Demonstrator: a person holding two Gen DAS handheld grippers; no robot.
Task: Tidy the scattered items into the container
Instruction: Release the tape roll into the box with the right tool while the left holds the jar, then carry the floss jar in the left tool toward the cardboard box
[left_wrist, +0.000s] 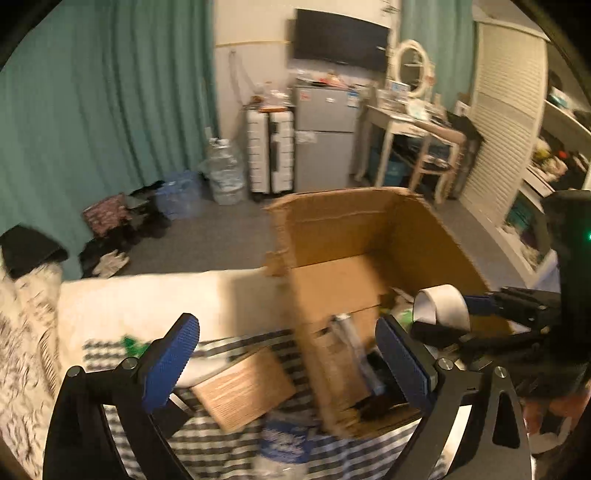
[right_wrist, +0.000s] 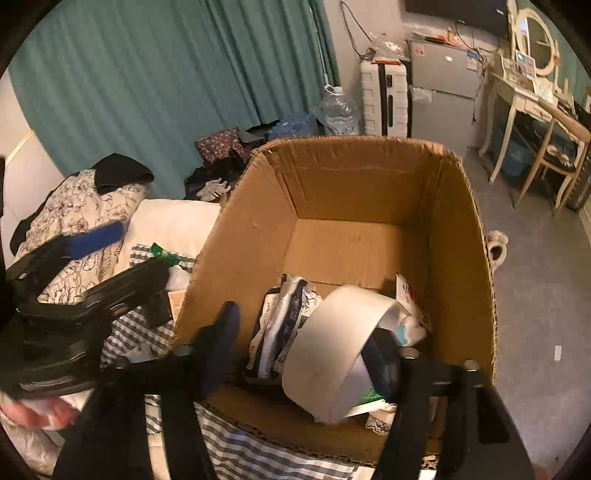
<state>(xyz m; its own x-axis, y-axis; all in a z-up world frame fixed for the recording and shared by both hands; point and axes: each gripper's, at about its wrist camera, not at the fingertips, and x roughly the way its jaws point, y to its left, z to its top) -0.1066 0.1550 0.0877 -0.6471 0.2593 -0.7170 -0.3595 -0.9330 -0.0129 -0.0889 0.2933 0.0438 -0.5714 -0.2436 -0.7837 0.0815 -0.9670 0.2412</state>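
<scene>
**Entry: open brown cardboard box, part-filled, on a bed**

- Container: open brown cardboard box (right_wrist: 369, 206) on a grey-and-white checked cloth (right_wrist: 258, 454). Inside, at its near end: white printed packets (right_wrist: 280, 325), blurred.
- Wide white roll of tape (right_wrist: 332, 350): above the box's near end, looped over one finger of the right gripper (right_wrist: 306, 354). Jaws parted, pinching nothing I can see; the roll seems merely to hang.
- Left gripper (left_wrist: 284, 362): spread wide, empty, over the box's left wall.
- Outside the box, to its left: flat brown card packet (left_wrist: 243, 387), clear plastic bottle with blue label (left_wrist: 284, 443), small green item (left_wrist: 133, 345).

Risks: the roll may snag on the finger and be lifted back out, or drop onto the box's edge and roll away; either gripper may knock the flimsy wall.

Writing: print on packets and bottle label illegible.
</scene>
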